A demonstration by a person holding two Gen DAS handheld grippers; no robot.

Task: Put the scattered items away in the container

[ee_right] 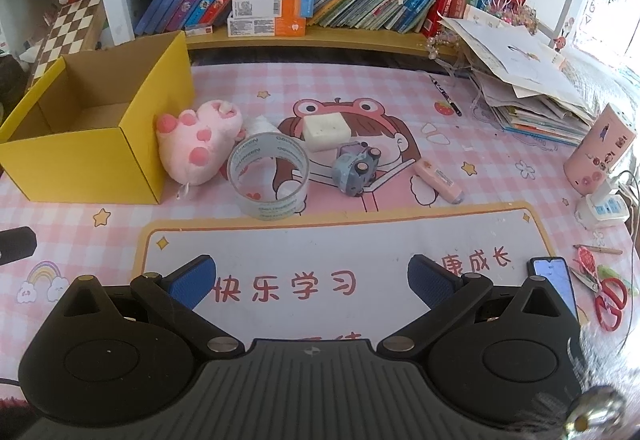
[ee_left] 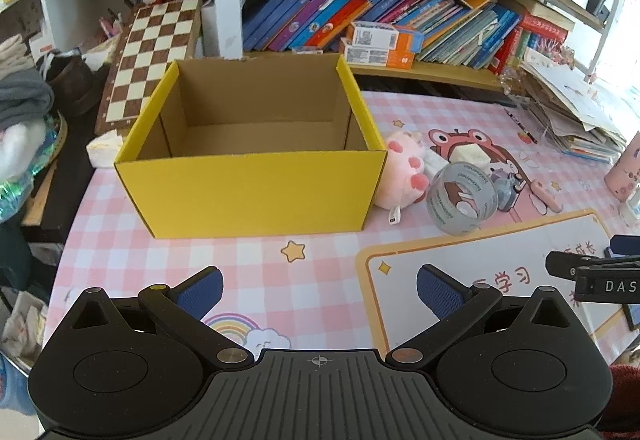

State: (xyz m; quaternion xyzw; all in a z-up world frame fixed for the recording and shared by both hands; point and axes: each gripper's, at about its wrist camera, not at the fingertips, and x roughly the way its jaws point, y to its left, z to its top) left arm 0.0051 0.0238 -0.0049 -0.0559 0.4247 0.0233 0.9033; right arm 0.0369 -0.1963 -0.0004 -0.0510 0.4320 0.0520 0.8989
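Empty yellow box; beside it pink plush paw, upright tape roll, toy car.

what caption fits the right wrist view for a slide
Open right gripper faces plush paw, tape roll beside empty yellow box.

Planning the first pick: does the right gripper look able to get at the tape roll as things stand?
Probably yes. The right gripper is open, and only bare mat lies between it and the tape roll. The plush paw sits close on the roll's left.

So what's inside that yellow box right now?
Nothing that shows: the yellow box has bare brown cardboard walls and floor. Its front wall hides the nearest strip of floor. The plush paw and tape roll lie outside, on the mat.
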